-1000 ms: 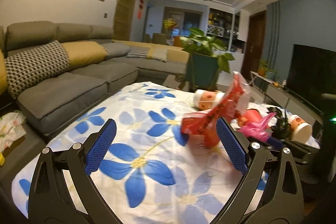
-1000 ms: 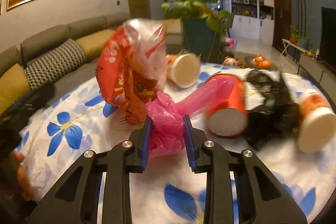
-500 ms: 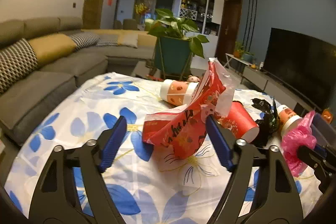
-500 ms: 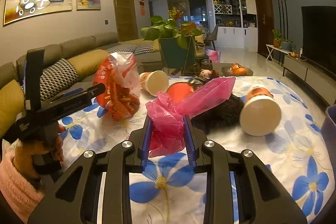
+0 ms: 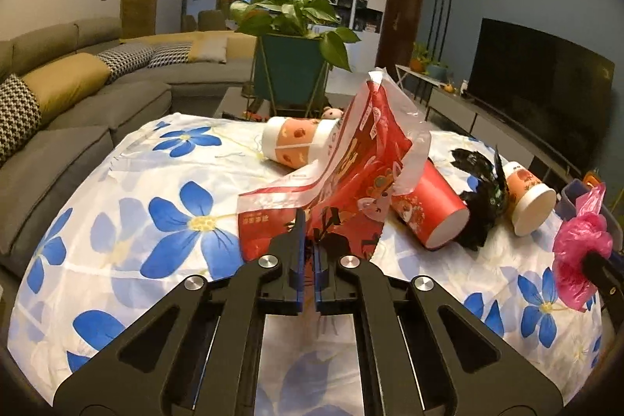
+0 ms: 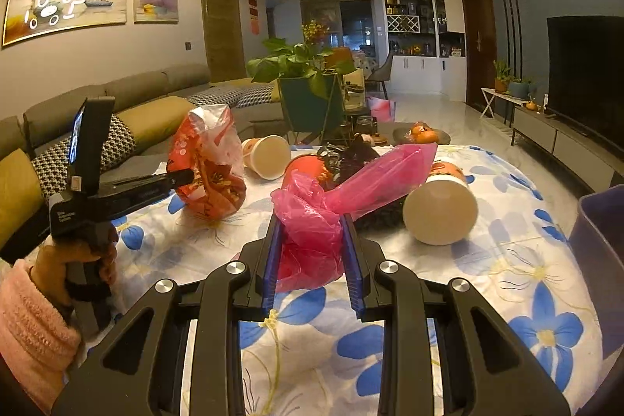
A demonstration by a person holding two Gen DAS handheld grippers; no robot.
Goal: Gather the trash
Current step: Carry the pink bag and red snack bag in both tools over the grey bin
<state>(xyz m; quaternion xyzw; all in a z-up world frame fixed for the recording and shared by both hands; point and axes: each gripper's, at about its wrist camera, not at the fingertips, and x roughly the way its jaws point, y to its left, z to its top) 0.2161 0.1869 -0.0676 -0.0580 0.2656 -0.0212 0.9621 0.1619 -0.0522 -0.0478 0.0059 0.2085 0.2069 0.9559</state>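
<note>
My left gripper (image 5: 310, 252) is shut on the near edge of a red printed snack bag (image 5: 351, 162) that stands up from the flowered tablecloth (image 5: 156, 221). My right gripper (image 6: 312, 240) is shut on a crumpled pink plastic bag (image 6: 331, 209), also seen at the right edge of the left wrist view (image 5: 577, 252). A red paper cup (image 5: 433, 209), a black wrapper (image 5: 483, 190) and two white-and-orange cups (image 5: 296, 141) (image 5: 530, 197) lie on the table. The red bag also shows in the right wrist view (image 6: 210, 170), with the left gripper (image 6: 187, 176) on it.
A purple bin (image 6: 600, 260) stands at the table's right edge. A grey sofa (image 5: 78, 112) runs along the left. A potted plant (image 5: 292, 65) stands behind the table and a TV (image 5: 538, 84) is on the right.
My left gripper has closed from wide open onto the red snack bag. My right gripper has kept hold of the pink bag and moved right, toward the purple bin.
</note>
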